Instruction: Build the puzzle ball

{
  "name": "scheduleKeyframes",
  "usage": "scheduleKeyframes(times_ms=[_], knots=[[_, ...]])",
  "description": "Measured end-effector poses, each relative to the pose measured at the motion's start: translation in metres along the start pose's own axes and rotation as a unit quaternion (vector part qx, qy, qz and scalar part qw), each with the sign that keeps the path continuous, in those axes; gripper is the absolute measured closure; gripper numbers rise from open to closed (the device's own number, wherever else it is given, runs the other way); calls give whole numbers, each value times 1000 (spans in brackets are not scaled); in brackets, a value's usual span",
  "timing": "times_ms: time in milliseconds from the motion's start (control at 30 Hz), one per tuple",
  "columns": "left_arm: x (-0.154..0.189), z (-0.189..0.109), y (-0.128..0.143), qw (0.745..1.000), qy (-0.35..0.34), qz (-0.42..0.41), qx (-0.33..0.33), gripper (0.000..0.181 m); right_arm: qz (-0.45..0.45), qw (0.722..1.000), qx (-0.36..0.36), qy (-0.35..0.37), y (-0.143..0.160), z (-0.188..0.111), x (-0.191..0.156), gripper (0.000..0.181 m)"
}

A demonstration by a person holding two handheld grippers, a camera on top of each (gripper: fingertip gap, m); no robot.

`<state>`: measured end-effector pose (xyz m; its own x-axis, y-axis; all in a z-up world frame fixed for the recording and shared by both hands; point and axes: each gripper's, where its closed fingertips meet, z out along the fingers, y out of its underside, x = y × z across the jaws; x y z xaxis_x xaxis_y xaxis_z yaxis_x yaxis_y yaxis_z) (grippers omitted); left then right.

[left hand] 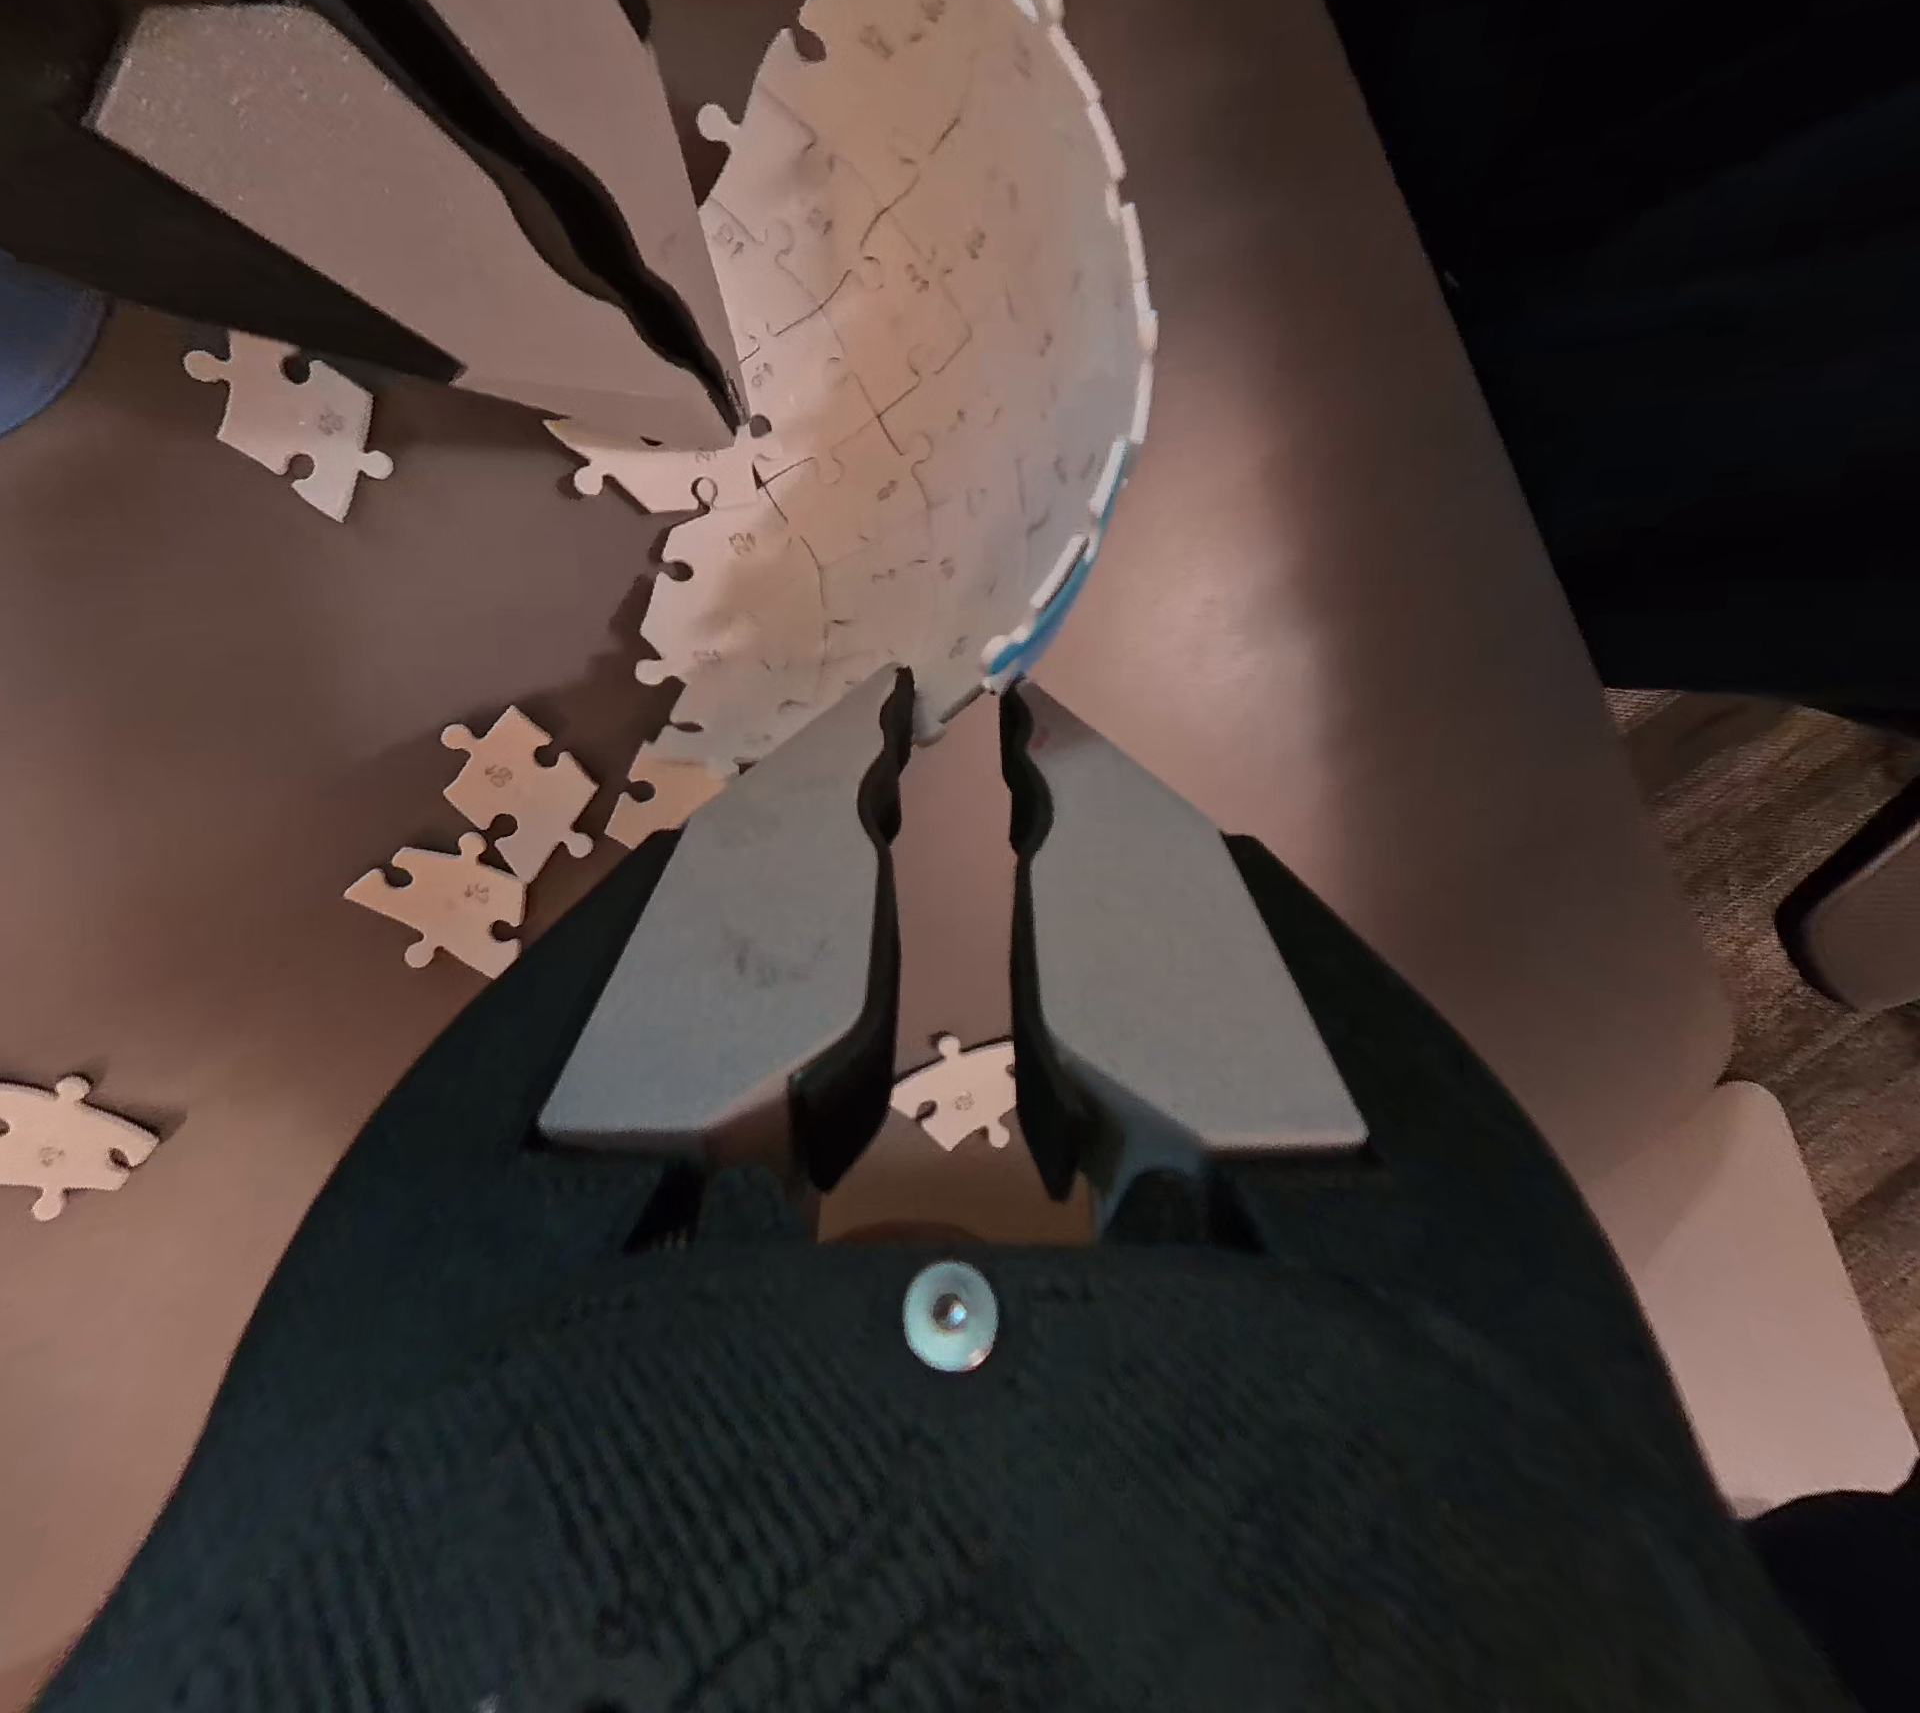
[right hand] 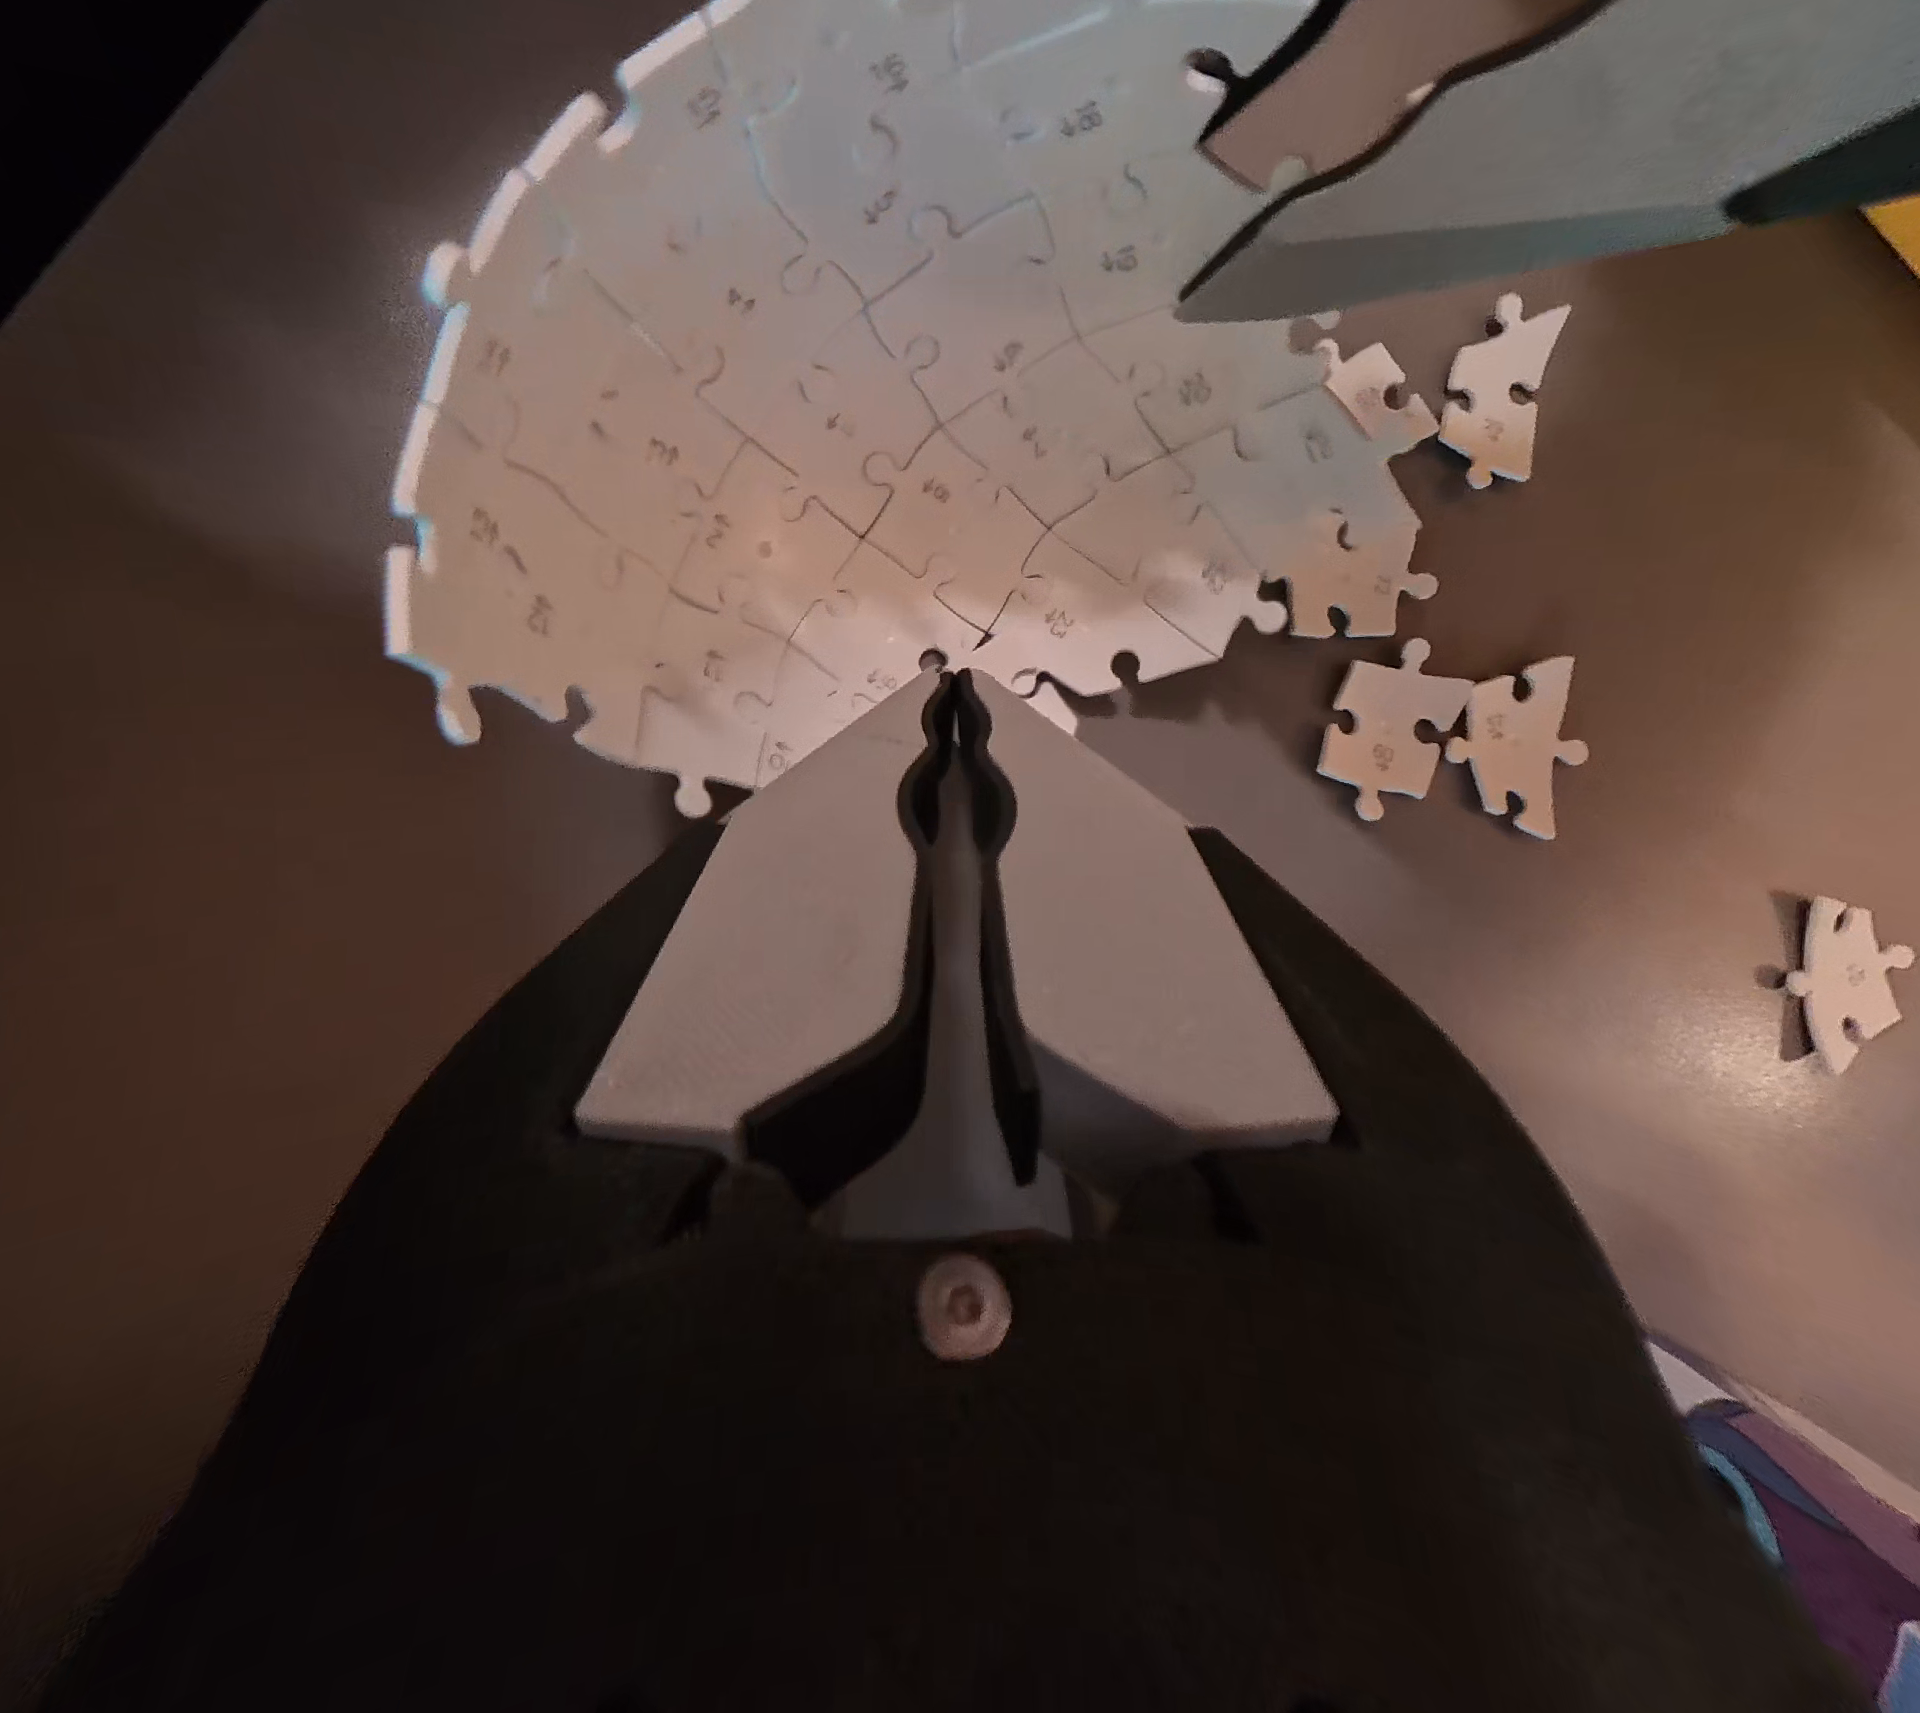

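In the left wrist view, the left hand-held gripper (left hand: 954, 695) reaches to the lower rim of the shell (left hand: 935, 333), a curved, half-built bowl of joined white puzzle pieces with its hollow inside facing the camera and a blue strip of its outer face showing along the lower right rim. The fingers stand a little apart with the rim's edge between their tips; the left tip touches it, and a narrow gap shows at the right one, so whether they truly pinch it cannot be told. The right hand-held gripper (left hand: 727, 406) comes in from the upper left, its tips together at the shell's left rim. The shell stands over the brown bench (left hand: 1299, 520). Loose pieces lie flat on the bench: one (left hand: 296, 427) at the left, two (left hand: 516, 785) (left hand: 442, 905) touching below it, one (left hand: 62, 1149) at the far left edge, and one (left hand: 961, 1092) seen between the left fingers. In the right wrist view, the right hand-held gripper (right hand: 958, 674) has its tips closed on the shell's (right hand: 831, 333) near rim. The left hand-held gripper (right hand: 1216, 224) enters from the upper right, its fingers apart at the shell's far right rim. Loose pieces (right hand: 1496, 401) (right hand: 1387, 728) (right hand: 1522, 744) (right hand: 1844, 972) lie on the bench (right hand: 260, 780) to the right.
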<state>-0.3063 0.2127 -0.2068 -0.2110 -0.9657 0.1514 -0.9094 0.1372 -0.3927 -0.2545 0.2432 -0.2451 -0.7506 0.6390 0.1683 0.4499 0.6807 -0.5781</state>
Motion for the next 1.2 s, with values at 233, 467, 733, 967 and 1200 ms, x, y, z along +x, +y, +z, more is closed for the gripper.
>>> scheduleKeyframes(times_ms=[233,467,733,967,1200], knots=[[-12,-3,3,1000,-10,-10,-6,165,-21,999,-21,-19,6,-4,2,181],[-25,-9,10,999,-32,-26,-14,161,35,999,-9,-8,8,-4,8,181],[-24,-24,18,993,-111,-38,-6,157,97,994,-32,42,8,-5,11,181],[-2,-60,22,979,-187,-69,33,145,120,990,-48,49,8,-5,10,181],[23,-47,-32,971,-226,-19,67,140,148,984,-70,68,9,-3,14,181]])
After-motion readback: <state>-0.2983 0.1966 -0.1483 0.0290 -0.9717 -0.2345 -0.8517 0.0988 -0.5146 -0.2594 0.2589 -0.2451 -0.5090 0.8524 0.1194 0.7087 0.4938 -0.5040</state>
